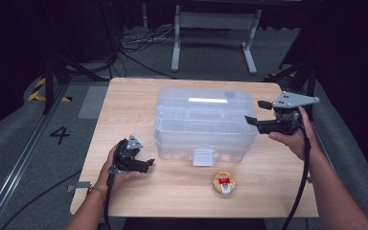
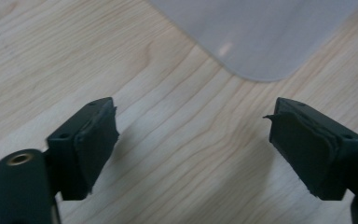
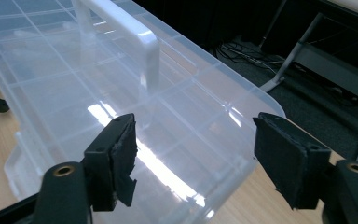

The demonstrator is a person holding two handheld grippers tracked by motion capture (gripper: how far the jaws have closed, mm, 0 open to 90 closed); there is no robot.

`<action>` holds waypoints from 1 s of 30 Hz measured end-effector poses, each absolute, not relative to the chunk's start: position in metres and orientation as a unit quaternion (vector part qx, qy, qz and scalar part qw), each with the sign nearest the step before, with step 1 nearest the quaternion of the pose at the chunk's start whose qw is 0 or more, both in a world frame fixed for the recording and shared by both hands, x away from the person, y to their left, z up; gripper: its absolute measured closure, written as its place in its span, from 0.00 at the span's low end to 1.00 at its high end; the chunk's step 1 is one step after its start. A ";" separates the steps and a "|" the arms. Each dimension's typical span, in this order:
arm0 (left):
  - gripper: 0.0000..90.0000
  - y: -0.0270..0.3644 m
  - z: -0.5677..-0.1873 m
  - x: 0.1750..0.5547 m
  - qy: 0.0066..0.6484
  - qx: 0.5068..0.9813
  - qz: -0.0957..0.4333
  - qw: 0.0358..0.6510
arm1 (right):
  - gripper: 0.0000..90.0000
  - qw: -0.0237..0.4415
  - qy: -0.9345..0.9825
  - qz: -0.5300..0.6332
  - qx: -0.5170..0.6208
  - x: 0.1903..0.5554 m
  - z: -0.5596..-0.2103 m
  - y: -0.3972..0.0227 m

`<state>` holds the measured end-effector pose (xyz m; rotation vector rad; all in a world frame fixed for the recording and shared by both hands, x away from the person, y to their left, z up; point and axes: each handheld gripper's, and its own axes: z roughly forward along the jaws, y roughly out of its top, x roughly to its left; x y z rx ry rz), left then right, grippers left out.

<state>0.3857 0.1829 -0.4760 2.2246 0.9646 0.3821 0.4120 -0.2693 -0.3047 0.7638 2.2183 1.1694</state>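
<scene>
Storage box [image 1: 203,122], clear plastic with white handle, sits closed; both tongs gape apart, empty

Small round snack pack [image 1: 224,183] on wooden table [image 1: 124,100]; white stand [image 1: 214,21] behind

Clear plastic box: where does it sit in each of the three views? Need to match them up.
High view: clear plastic box at table centre, latch tab facing the person.
Left gripper view: one rounded, frosted corner at the top, beyond the open left tool.
Right gripper view: the lid with its white handle spans the upper left, under the open right tool.
Shared landmark: the light wood table.
</scene>
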 end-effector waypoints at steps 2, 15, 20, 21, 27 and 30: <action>0.19 0.178 -0.471 0.386 0.364 0.851 0.143 0.350 | 0.36 0.249 0.821 0.431 0.278 0.419 -0.304 -0.260; 0.68 0.182 -0.437 0.385 0.305 0.855 0.160 0.389 | 0.43 0.230 0.845 0.412 0.252 0.445 -0.299 -0.209; 0.76 0.185 -0.435 0.398 0.342 0.844 0.192 0.365 | 0.53 0.228 0.855 0.394 0.248 0.453 -0.303 -0.193; 0.78 0.184 -0.436 0.402 0.340 0.844 0.192 0.367 | 0.58 0.227 0.858 0.389 0.246 0.455 -0.304 -0.190; 0.80 0.182 -0.439 0.422 0.347 0.839 0.188 0.374 | 0.77 0.236 0.862 0.374 0.249 0.458 -0.306 -0.183; 0.84 0.176 -0.440 0.427 0.335 0.836 0.170 0.401 | 0.78 0.225 0.862 0.379 0.250 0.460 -0.306 -0.185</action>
